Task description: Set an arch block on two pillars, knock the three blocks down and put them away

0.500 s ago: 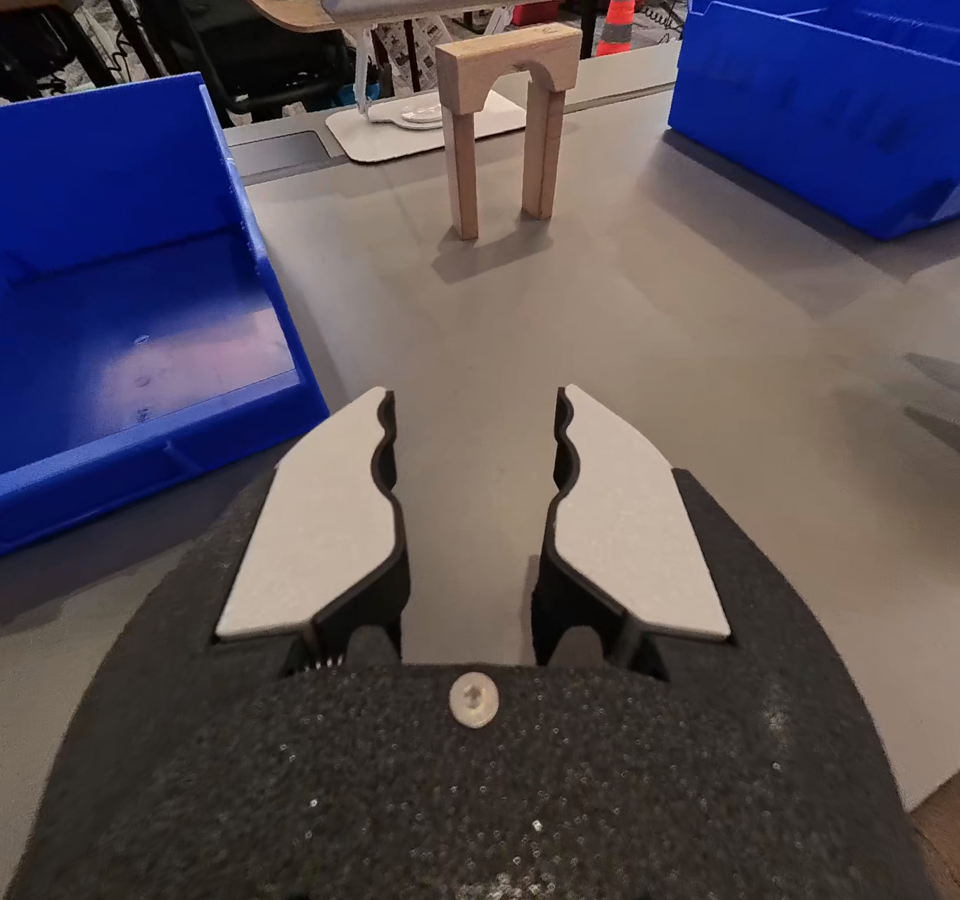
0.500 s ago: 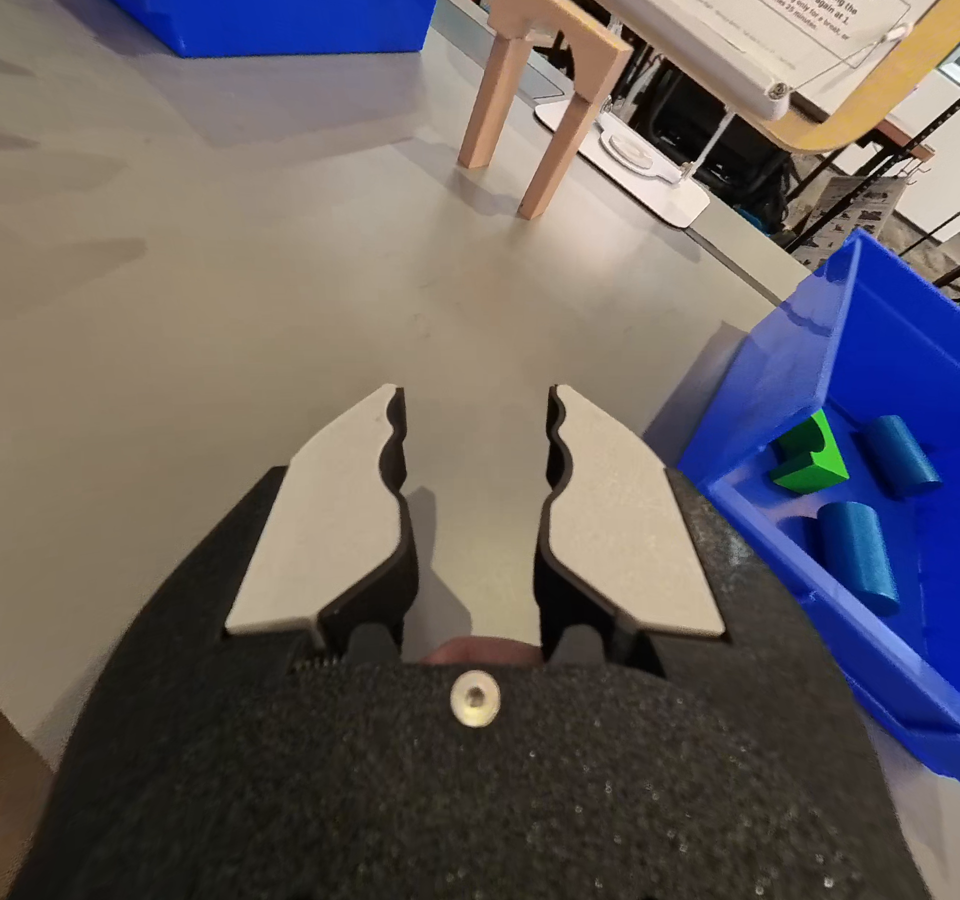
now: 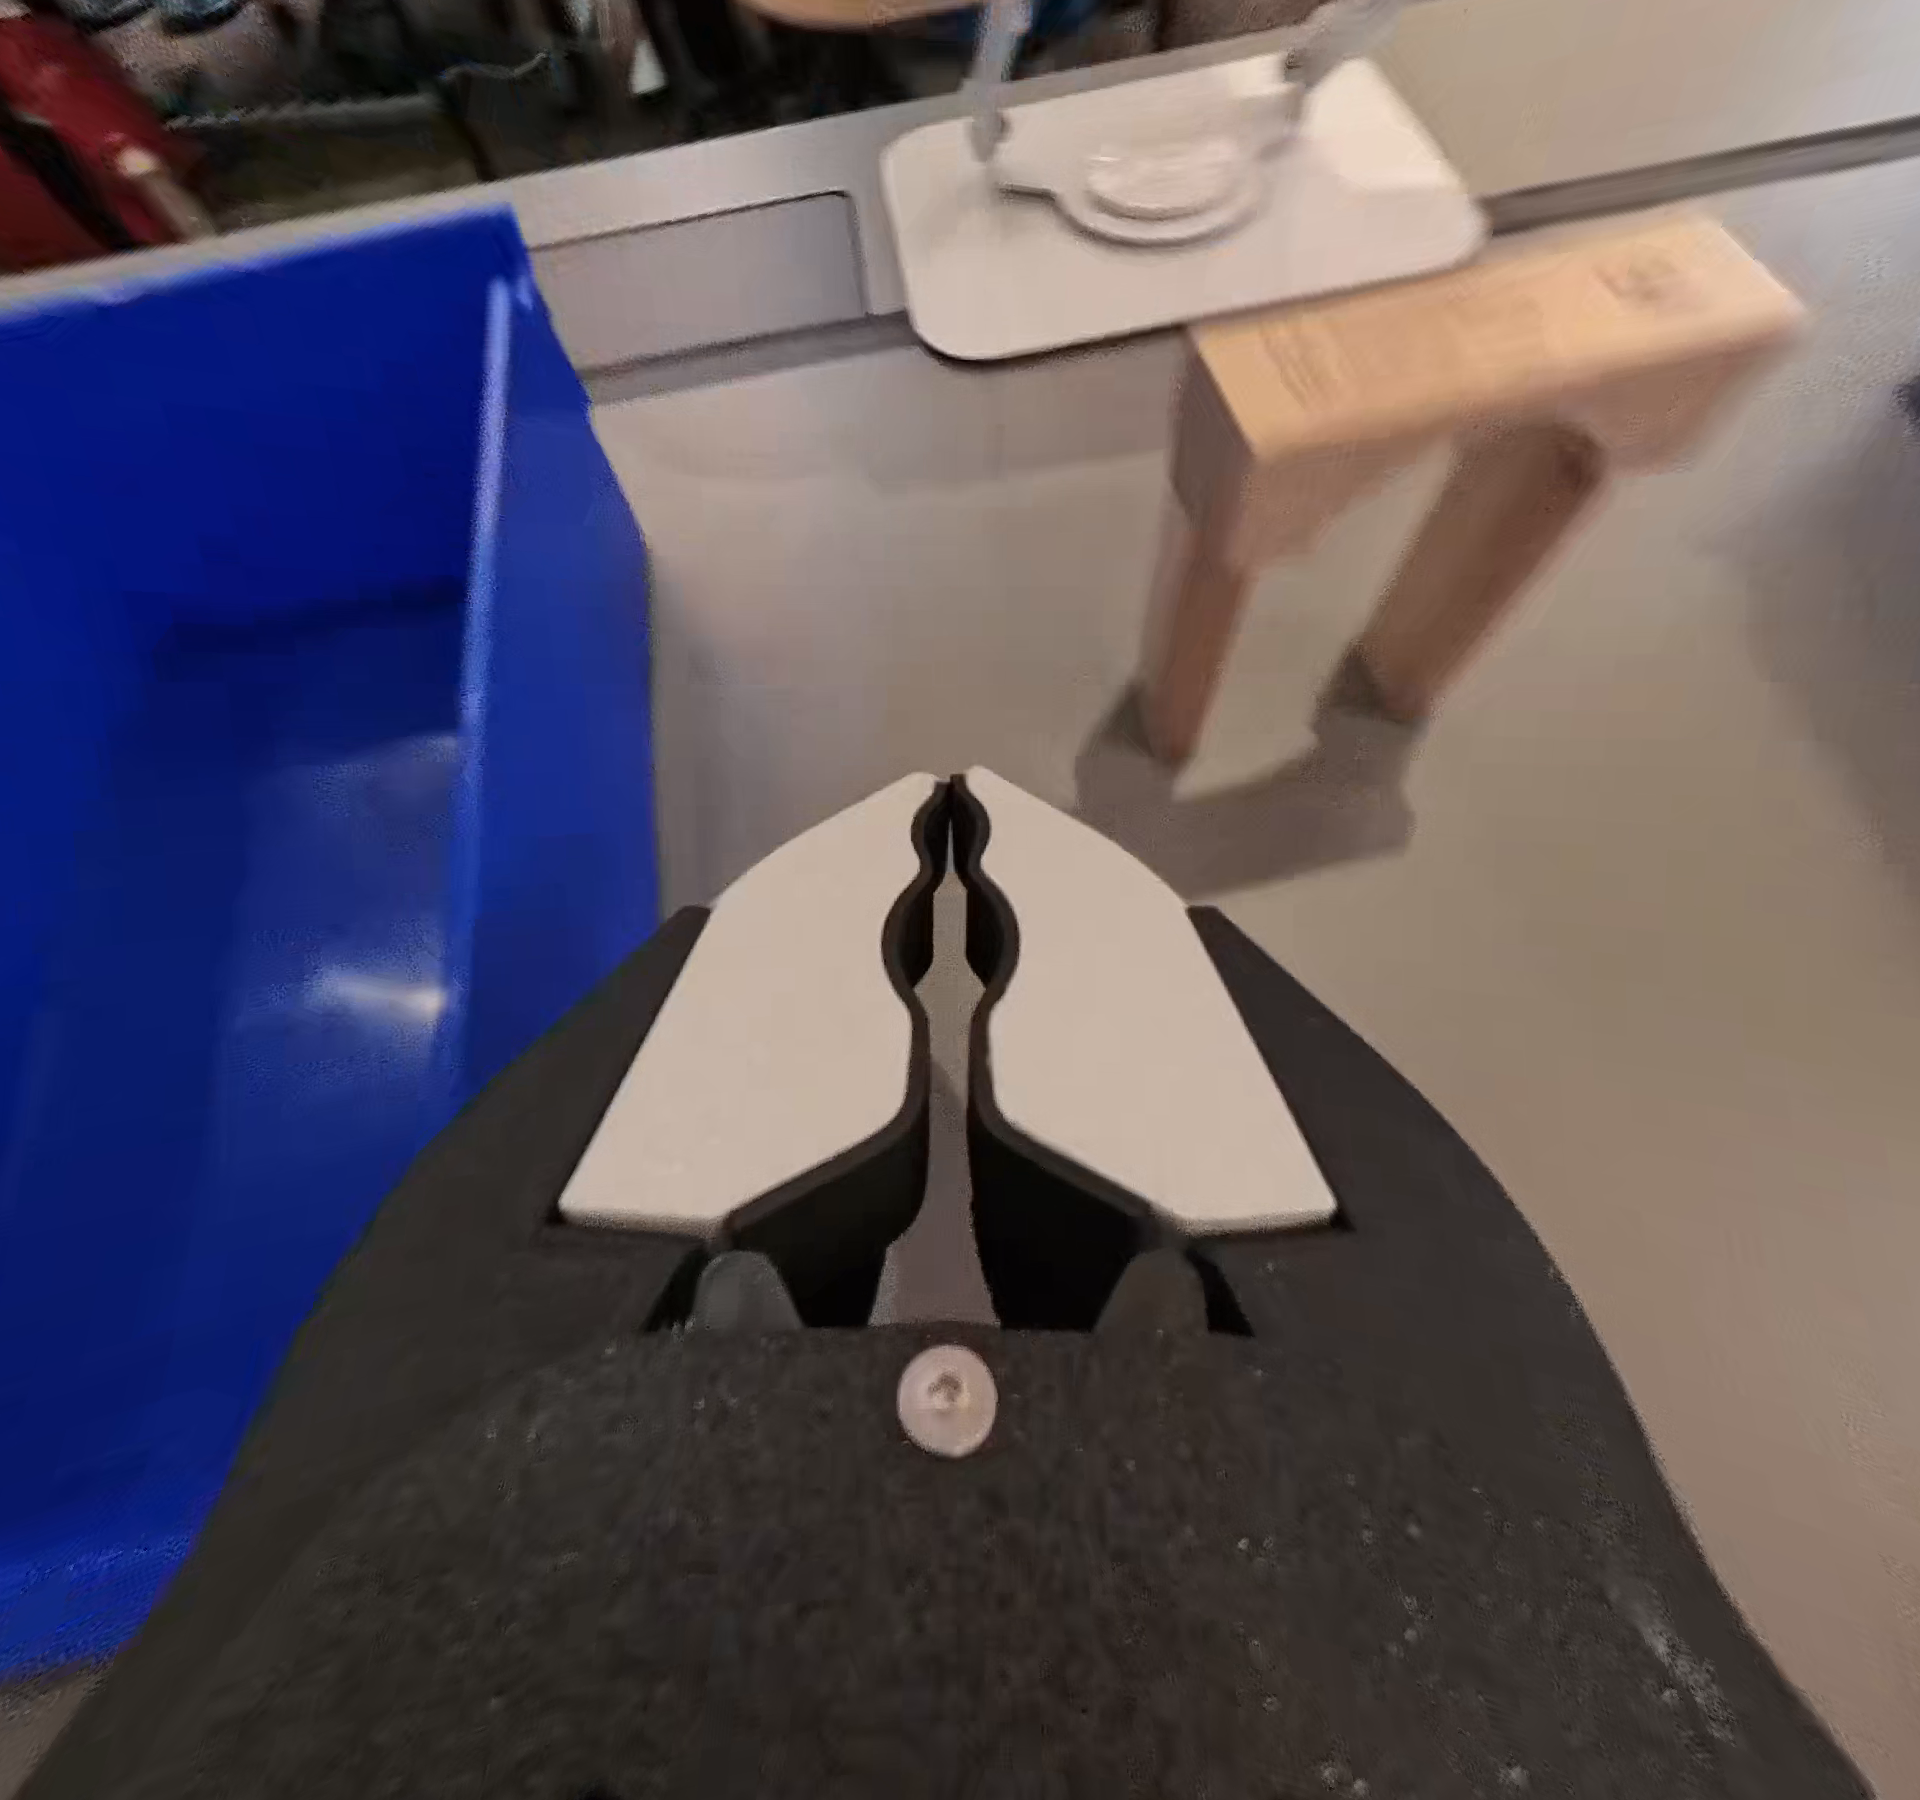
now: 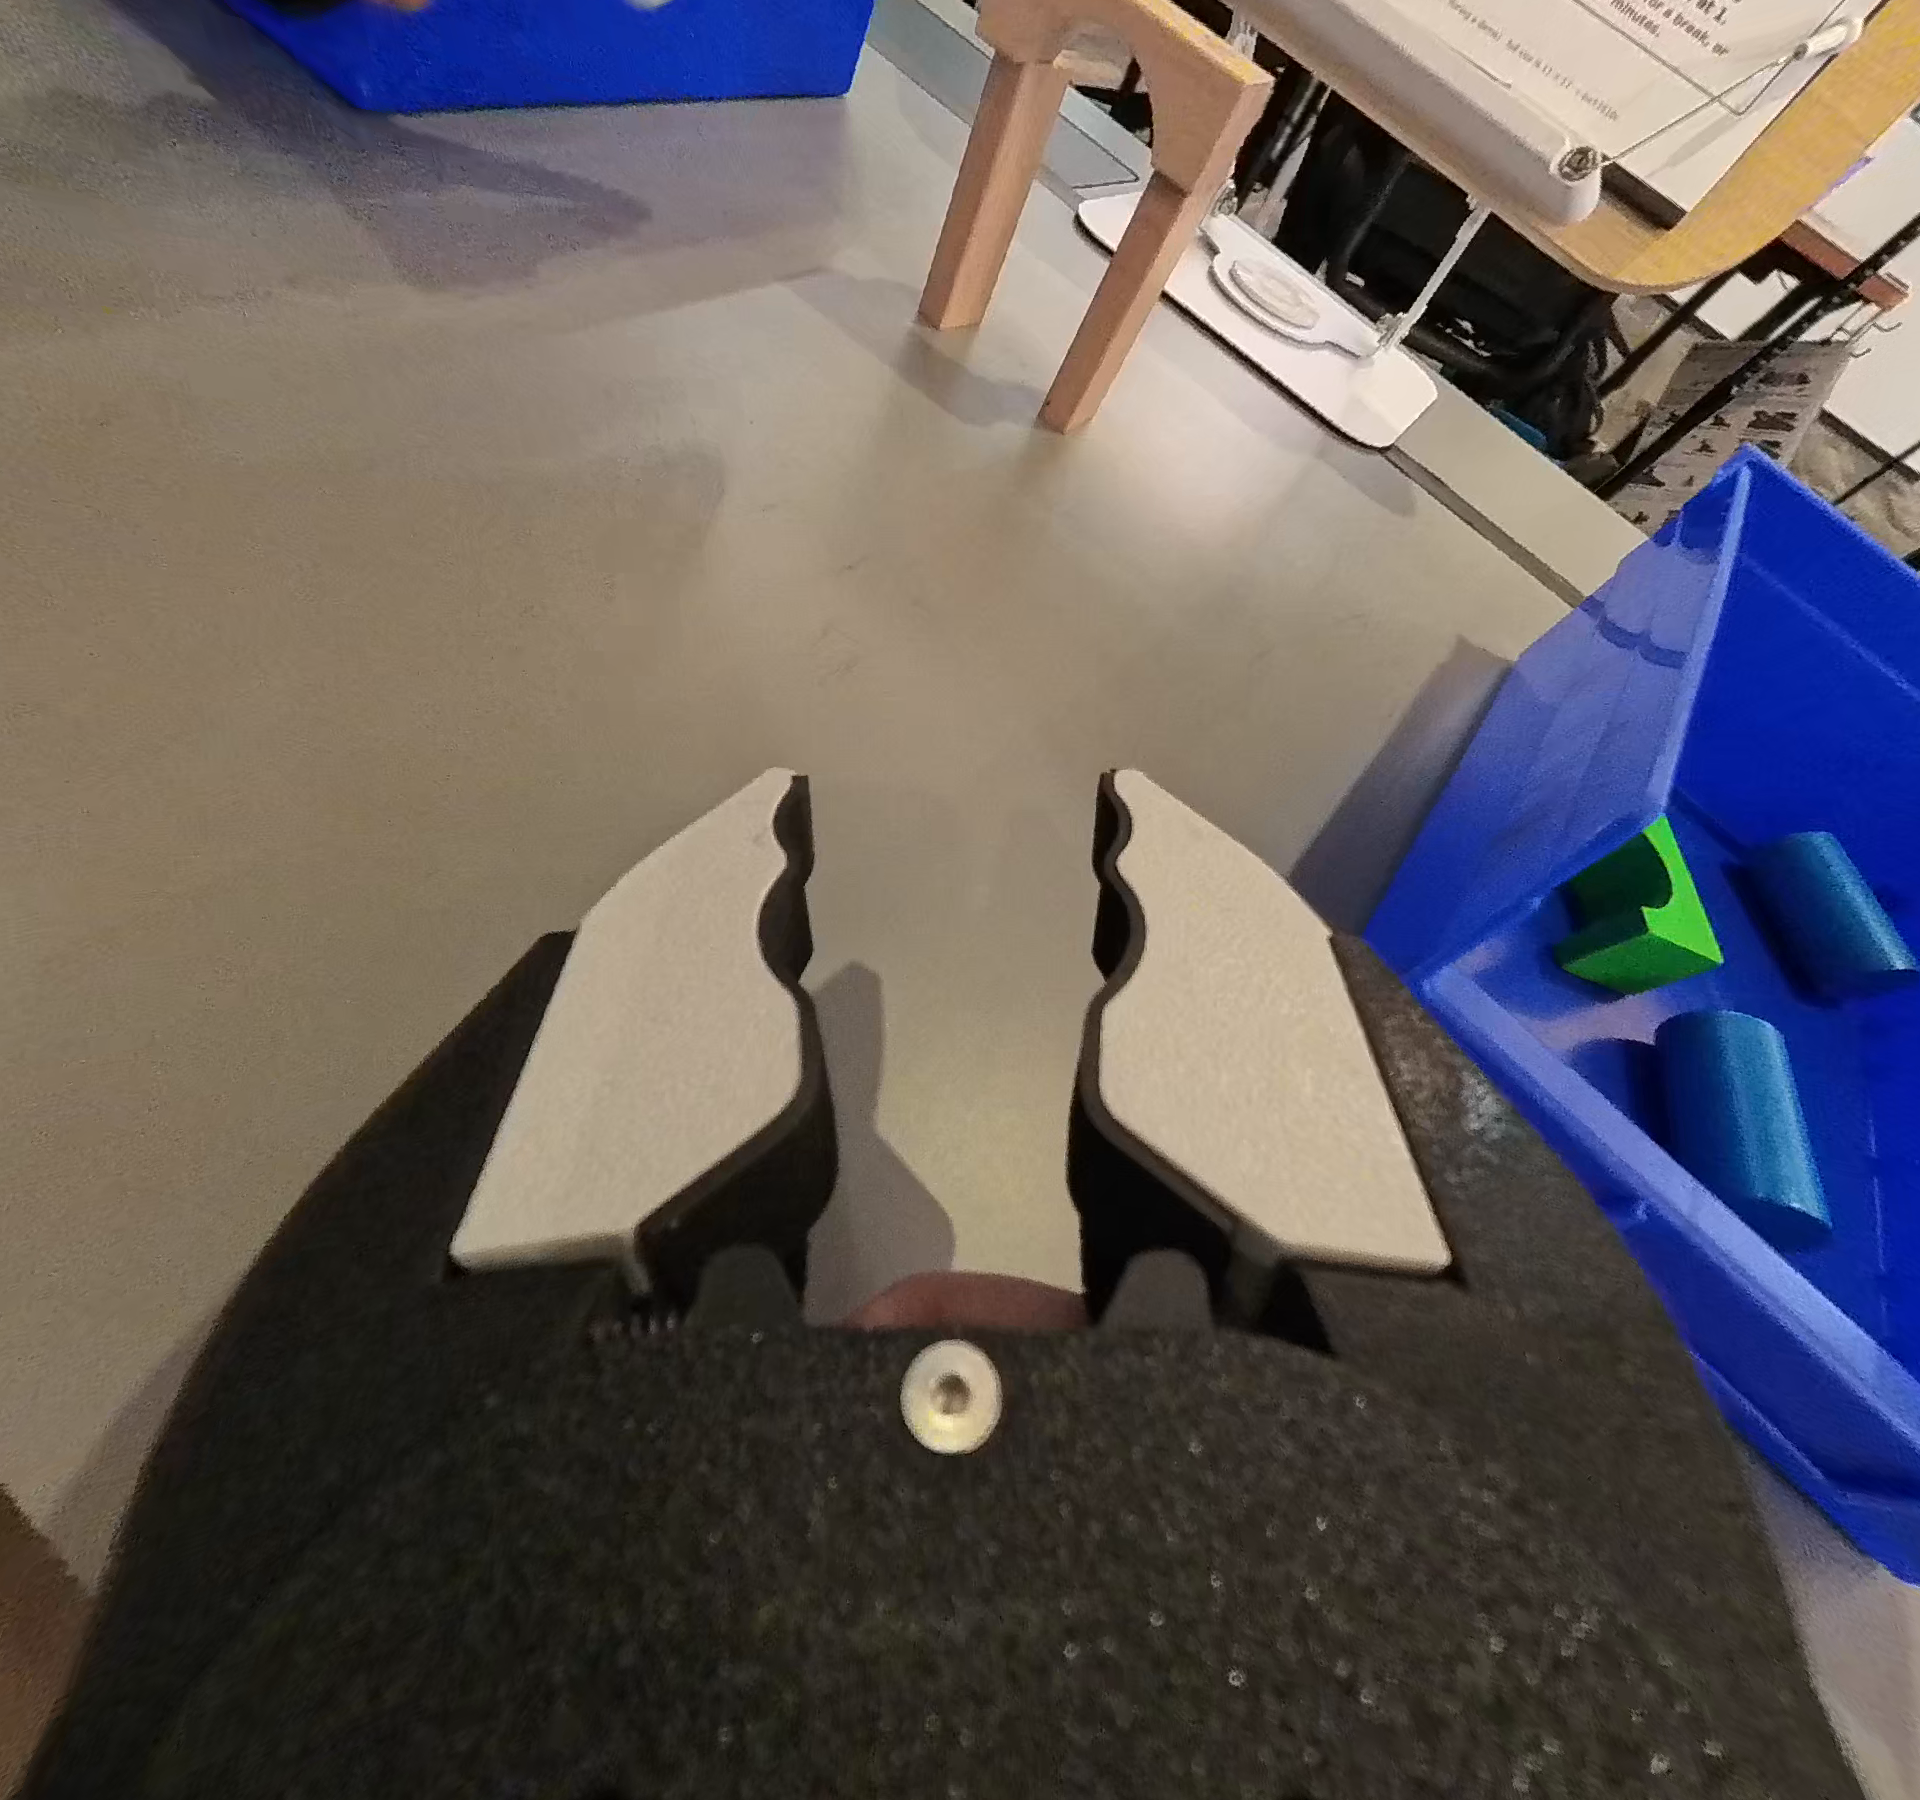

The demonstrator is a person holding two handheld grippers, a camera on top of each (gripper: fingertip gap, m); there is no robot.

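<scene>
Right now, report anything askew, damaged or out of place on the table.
Nothing stands out. The arch block sits squarely on both pillars, upright on the table; no damage shows.

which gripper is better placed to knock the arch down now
Left, probably. The left gripper is shut with its tips close to the arch block on its two pillars. The right gripper is open, farther back across bare table.

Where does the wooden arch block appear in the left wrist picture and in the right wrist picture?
Left wrist view: arch block, upper right, blurred, on two pillars.
Right wrist view: arch block, top centre, on the pillars.
Shared landmark: the white stand base behind it.
</scene>
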